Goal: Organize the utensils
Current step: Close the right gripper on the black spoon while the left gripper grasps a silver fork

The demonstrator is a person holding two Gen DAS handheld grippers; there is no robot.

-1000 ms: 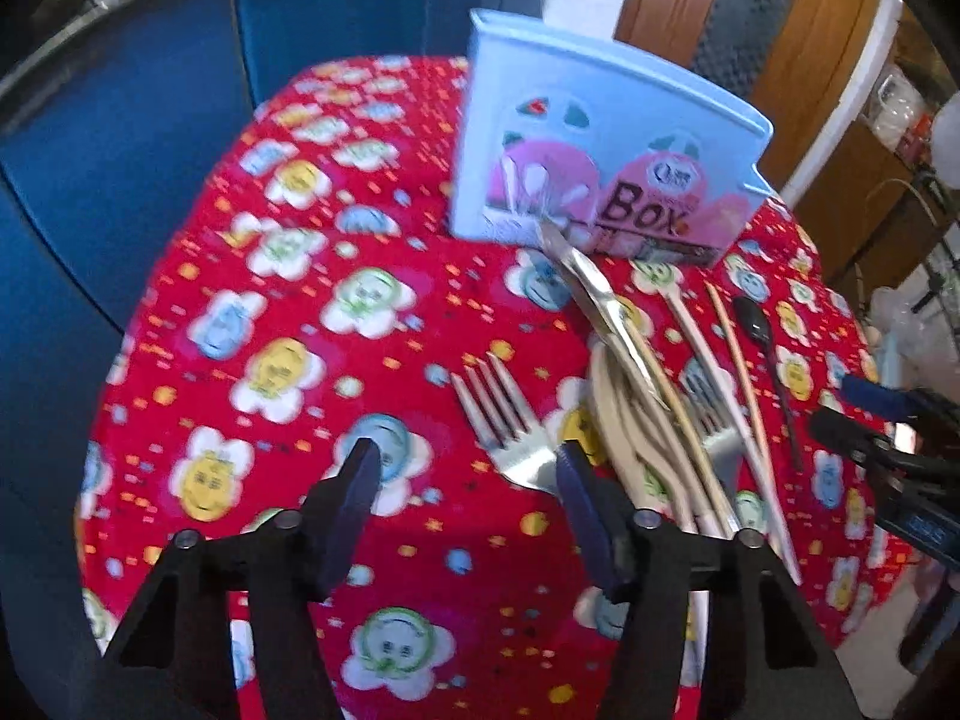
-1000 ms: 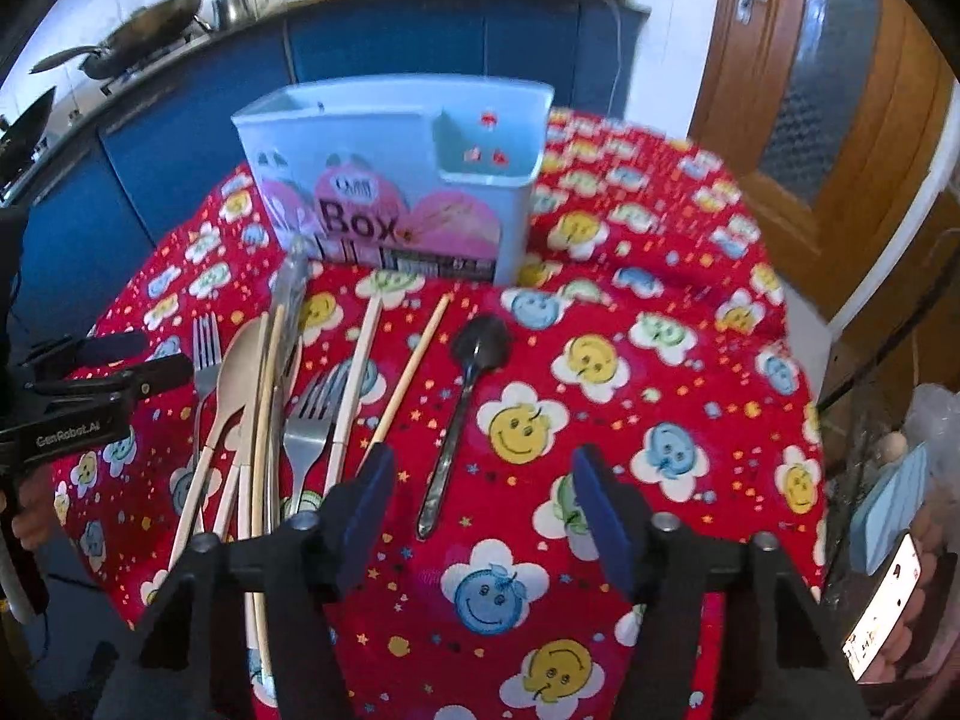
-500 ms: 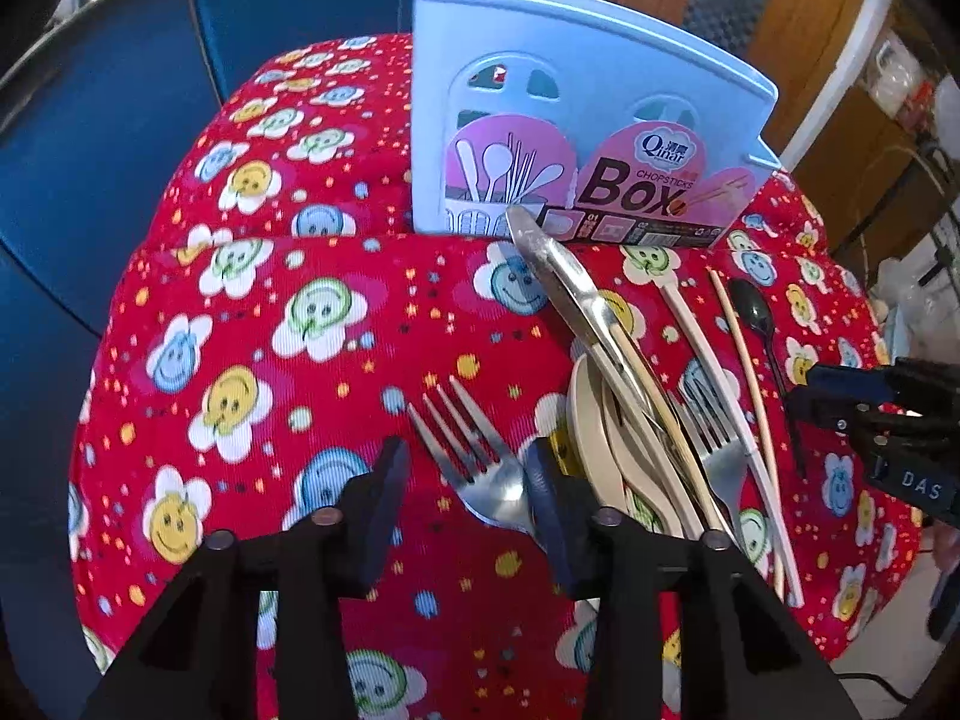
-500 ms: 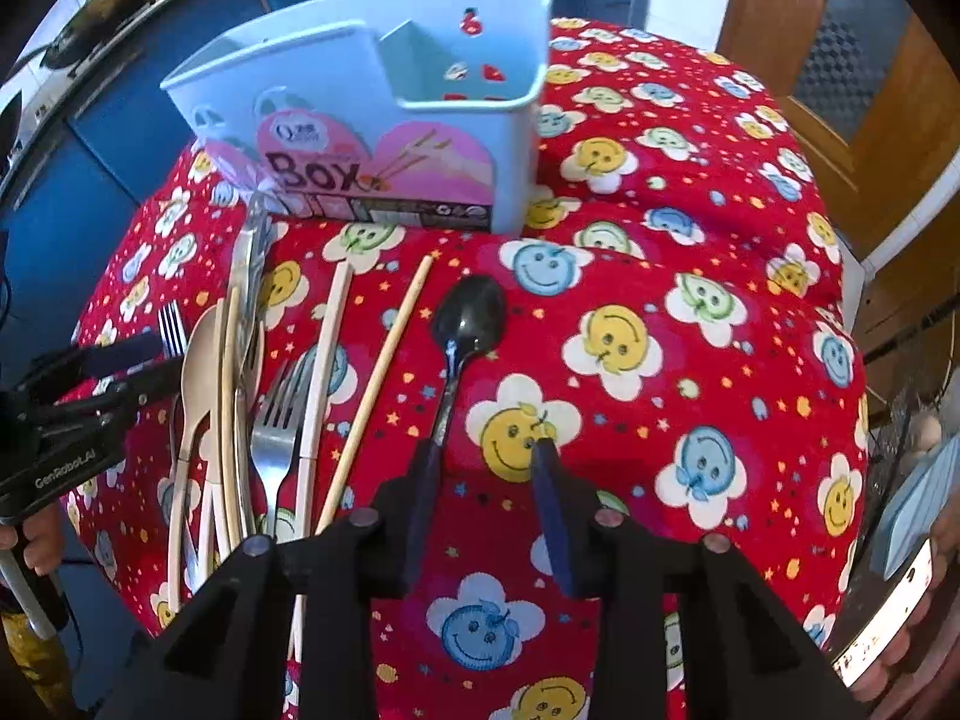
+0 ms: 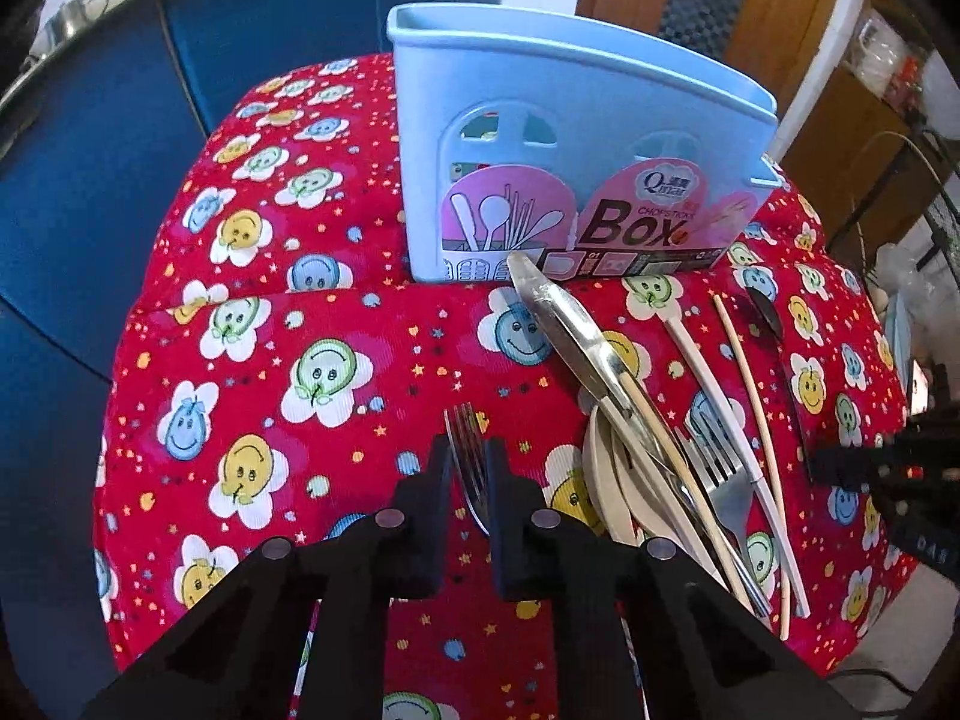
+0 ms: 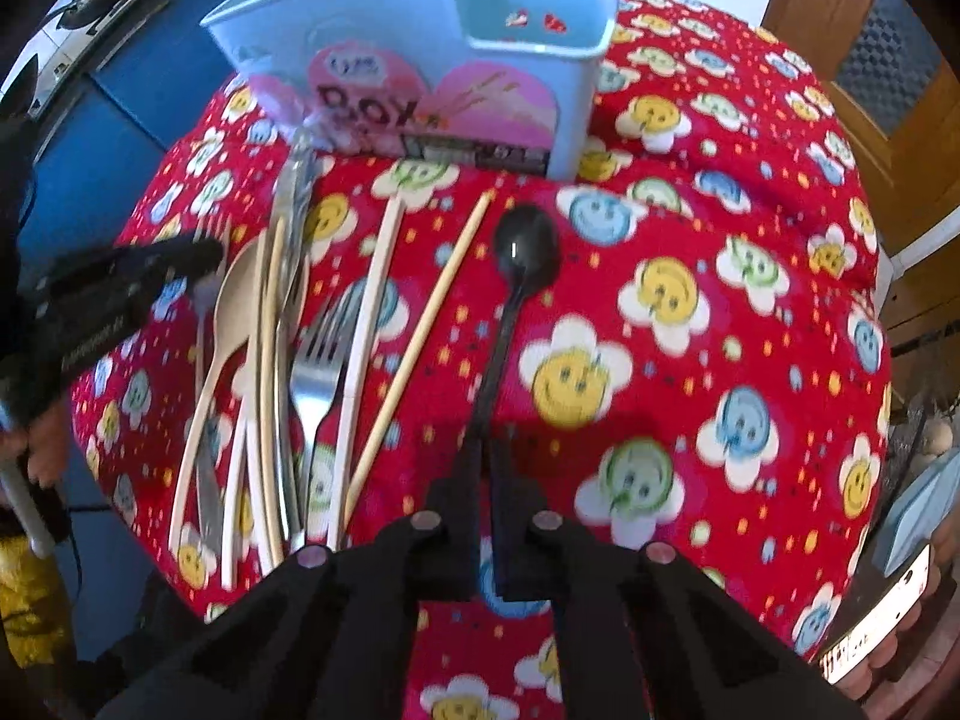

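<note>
1. Both hands are working at once here: the left gripper (image 5: 467,468) is pinching a steel fork (image 5: 469,455), its fingers (image 5: 438,480) drawn in close on either side of the tines.
2. That fork is standing on edge in the grip, tines pointing toward the light blue utensil box (image 5: 576,138), with the red smiley tablecloth (image 5: 288,360) underneath; I cannot tell whether it is clear of the cloth.
3. Over on the other side, the right gripper (image 6: 485,462) is squeezing the handle of the black spoon (image 6: 519,276), jaws nearly shut around it.
4. The spoon's bowl is lying toward the box (image 6: 420,30), well right of the remaining pile: a second fork (image 6: 318,360), pale wooden spoons (image 6: 231,312), chopsticks (image 6: 420,330) and a knife (image 5: 564,324).
5. So I am reading this as the pick-up step, with both grasps made and nothing delivered yet; the one box compartment showing in the right view is looking empty.
6. Next, I would say, each arm is needing to lift, tip its utensil upright and carry it over the box rim.
7. The tricky part is choosing compartments and keeping the two grippers from crossing above that narrow opening.
</note>
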